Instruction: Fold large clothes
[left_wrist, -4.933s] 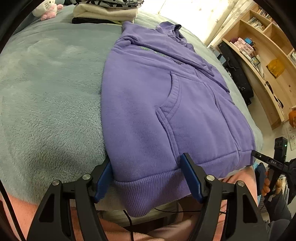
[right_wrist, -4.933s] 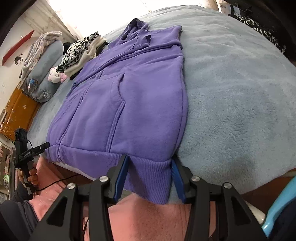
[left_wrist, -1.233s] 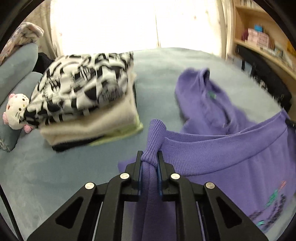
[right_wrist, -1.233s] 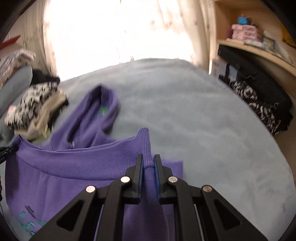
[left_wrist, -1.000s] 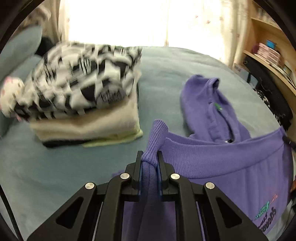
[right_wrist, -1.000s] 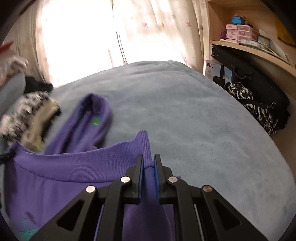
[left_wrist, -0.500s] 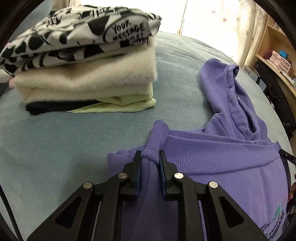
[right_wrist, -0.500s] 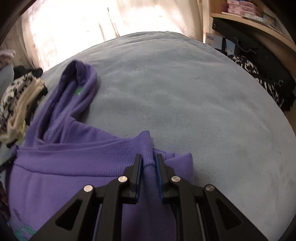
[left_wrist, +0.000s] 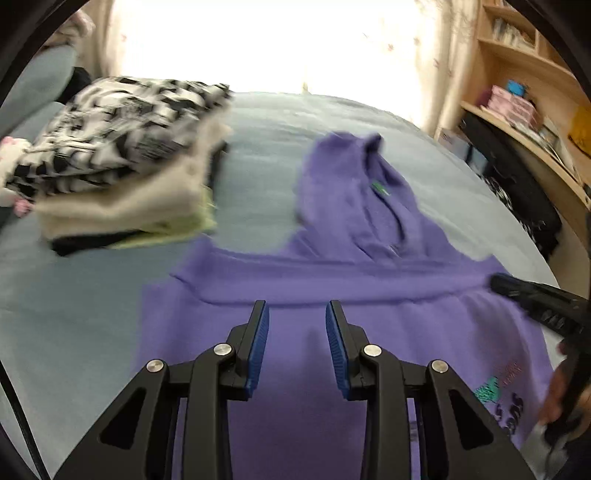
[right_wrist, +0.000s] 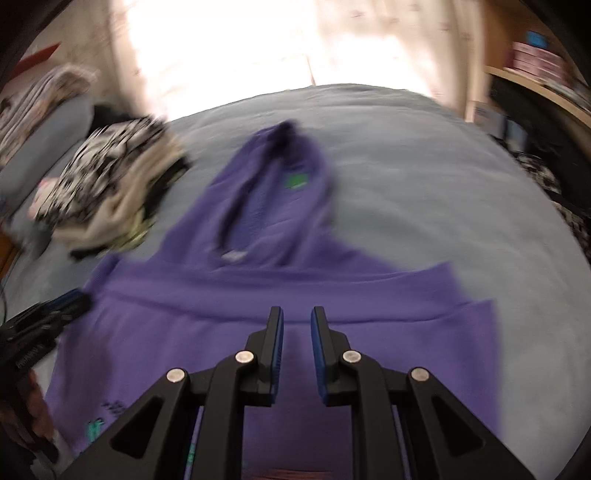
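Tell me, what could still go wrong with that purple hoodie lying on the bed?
The hood sticks out past the folded-up hem, so the bundle may end up lumpy unless it is tucked in. The hem's left corner lies skewed, short of the layer below, so the edges may not line up. The stack of folded clothes sits close by; a sweeping left gripper, its jaws opening and empty, could knock it.

A grey-blue bed (left_wrist: 92, 295) fills the frame; the folded purple hoodie (left_wrist: 332, 280) lies at centre, a stack of folded clothes (left_wrist: 118, 166) at upper left.
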